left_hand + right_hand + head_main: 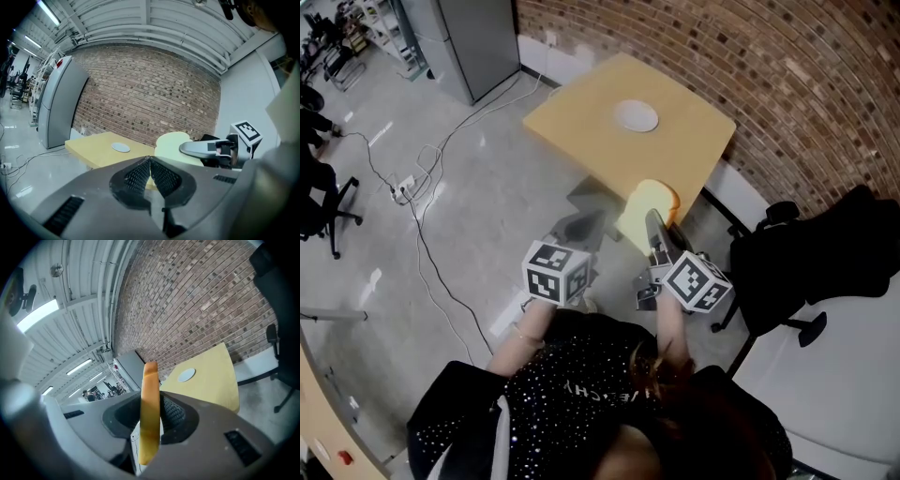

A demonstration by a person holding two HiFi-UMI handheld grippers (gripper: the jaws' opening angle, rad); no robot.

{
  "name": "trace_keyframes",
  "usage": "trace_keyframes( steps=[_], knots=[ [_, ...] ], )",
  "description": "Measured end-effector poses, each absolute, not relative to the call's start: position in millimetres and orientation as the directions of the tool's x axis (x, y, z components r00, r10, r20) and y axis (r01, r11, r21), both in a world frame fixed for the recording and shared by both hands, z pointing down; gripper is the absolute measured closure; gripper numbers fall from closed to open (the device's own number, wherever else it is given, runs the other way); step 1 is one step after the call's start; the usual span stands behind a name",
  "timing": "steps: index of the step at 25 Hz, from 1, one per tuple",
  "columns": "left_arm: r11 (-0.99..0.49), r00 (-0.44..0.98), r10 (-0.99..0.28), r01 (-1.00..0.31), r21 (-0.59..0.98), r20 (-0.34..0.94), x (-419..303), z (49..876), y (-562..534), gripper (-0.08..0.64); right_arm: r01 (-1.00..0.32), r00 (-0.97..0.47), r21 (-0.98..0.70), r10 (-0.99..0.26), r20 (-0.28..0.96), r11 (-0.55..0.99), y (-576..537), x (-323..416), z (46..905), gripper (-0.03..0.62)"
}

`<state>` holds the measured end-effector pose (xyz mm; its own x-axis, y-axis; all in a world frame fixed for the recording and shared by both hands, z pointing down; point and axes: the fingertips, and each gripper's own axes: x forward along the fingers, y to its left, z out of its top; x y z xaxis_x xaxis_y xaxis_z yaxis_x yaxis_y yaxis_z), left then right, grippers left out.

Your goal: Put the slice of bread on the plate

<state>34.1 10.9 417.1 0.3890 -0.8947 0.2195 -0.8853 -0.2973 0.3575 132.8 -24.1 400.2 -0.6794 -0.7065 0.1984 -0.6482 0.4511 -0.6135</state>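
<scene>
Brick wall point(750, 56), table point(675, 136), plate point(636, 115), right gripper point(152, 411) jaws clamp bread slice point(649, 208) edge-up pointing tableward, left gripper point(150, 164) closed.

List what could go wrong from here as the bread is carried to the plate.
1. The right gripper pinches the bread edge-on, with much of it sticking out past the jaws; it might bend or slip before reaching the table.
2. The plate is small and sits mid-table; the bread could land partly off it.
3. The left gripper is shut and empty, so nothing would catch a drop.
</scene>
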Motion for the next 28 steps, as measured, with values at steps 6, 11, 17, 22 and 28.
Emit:
trace_keyframes(
  steps=[6,11,17,22,28],
  knots=[
    [-0.272,0.368,-0.902,-0.890,0.367,0.224,29,423,14,0.548,-0.657,-0.667,-0.615,-0.716,0.205,0.436,-27,139,401,0.499],
    [-0.267,0.368,-0.900,-0.890,0.370,0.234,27,426,18,0.548,-0.663,-0.654,-0.623,-0.726,0.212,0.415,-20,146,405,0.499],
    [-0.282,0.381,-0.895,-0.886,0.368,0.232,38,425,19,0.548,-0.675,-0.634,-0.627,-0.740,0.224,0.388,-15,158,409,0.499],
    [-0.276,0.379,-0.895,-0.885,0.374,0.236,41,428,21,0.548,-0.671,-0.630,-0.638,-0.743,0.224,0.378,-15,163,412,0.499],
    [-0.270,0.376,-0.895,-0.884,0.380,0.238,40,428,14,0.548,-0.669,-0.640,-0.635,-0.734,0.229,0.385,-19,158,410,0.499]
  ],
)
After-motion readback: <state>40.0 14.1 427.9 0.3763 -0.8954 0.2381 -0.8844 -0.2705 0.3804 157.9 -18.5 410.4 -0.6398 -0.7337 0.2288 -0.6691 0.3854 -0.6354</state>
